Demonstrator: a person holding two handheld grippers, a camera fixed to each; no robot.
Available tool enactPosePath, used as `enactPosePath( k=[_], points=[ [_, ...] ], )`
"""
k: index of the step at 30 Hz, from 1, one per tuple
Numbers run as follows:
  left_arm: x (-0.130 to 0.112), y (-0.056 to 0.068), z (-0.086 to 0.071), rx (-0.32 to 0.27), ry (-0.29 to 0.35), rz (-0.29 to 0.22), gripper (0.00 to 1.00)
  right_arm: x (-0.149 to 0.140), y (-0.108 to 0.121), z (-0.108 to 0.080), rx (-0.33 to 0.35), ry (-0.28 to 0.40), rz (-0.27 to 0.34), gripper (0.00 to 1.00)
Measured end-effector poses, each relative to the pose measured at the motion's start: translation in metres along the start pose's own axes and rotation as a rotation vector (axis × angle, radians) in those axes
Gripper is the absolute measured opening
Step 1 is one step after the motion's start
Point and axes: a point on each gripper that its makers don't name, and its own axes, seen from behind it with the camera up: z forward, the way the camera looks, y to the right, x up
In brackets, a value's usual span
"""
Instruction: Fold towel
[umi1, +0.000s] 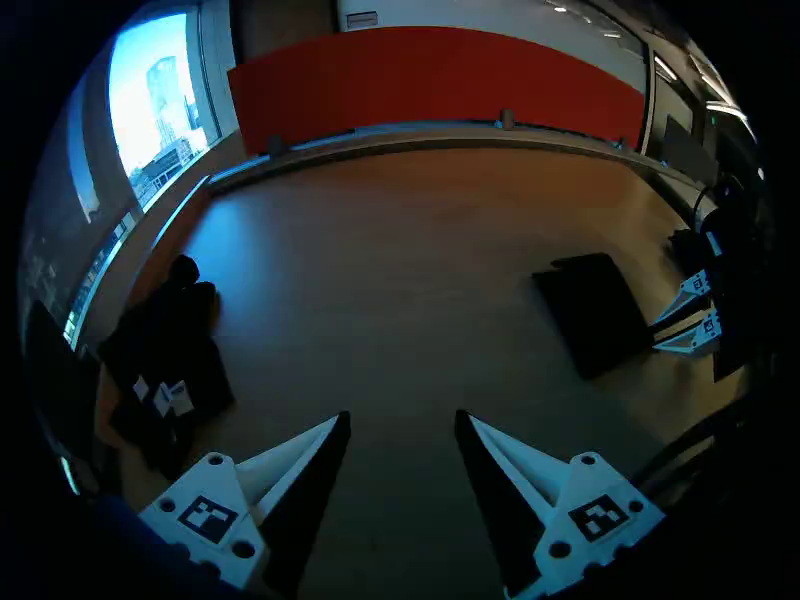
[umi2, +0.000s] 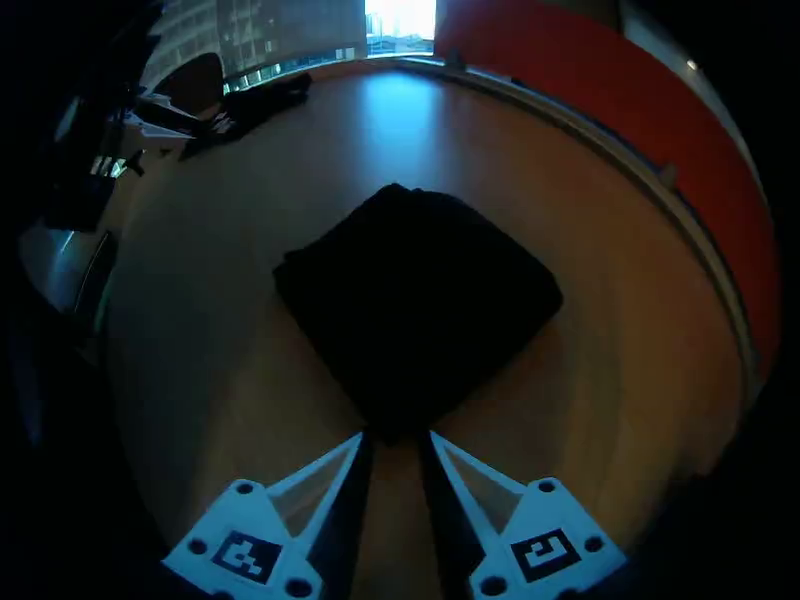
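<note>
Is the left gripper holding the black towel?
No, the left gripper is open over the bare wooden table, and the folded black towel lies apart from it.

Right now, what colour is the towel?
Black, no pattern visible. The towel shows best in the right gripper view.

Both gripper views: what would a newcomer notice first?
In the right gripper view, a dark folded towel lies on the wooden table, its near corner at the tips of the right gripper. In the left gripper view, the left gripper hangs open over bare wood, with a long red panel along the table's far edge.
</note>
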Motion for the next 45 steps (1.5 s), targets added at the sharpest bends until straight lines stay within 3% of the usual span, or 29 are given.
enactPosePath(
  k=[9,23,36,45],
  points=[
    [-0.002,-0.001,0.000,0.001,-0.001,0.001,0.76,-0.001,0.000,-0.002,0.001,0.001,0.011,0.07],
    [0.000,-0.001,-0.001,-0.001,0.007,0.001,0.76,0.017,0.002,-0.018,-0.010,0.040,-0.001,0.05],
    [0.012,0.003,-0.006,-0.012,0.044,-0.002,0.76,0.098,0.015,-0.058,-0.057,0.141,-0.103,0.05],
    [0.029,0.001,-0.014,-0.012,0.089,-0.003,0.76,0.157,0.026,-0.085,-0.094,0.225,-0.140,0.05]
  ],
)
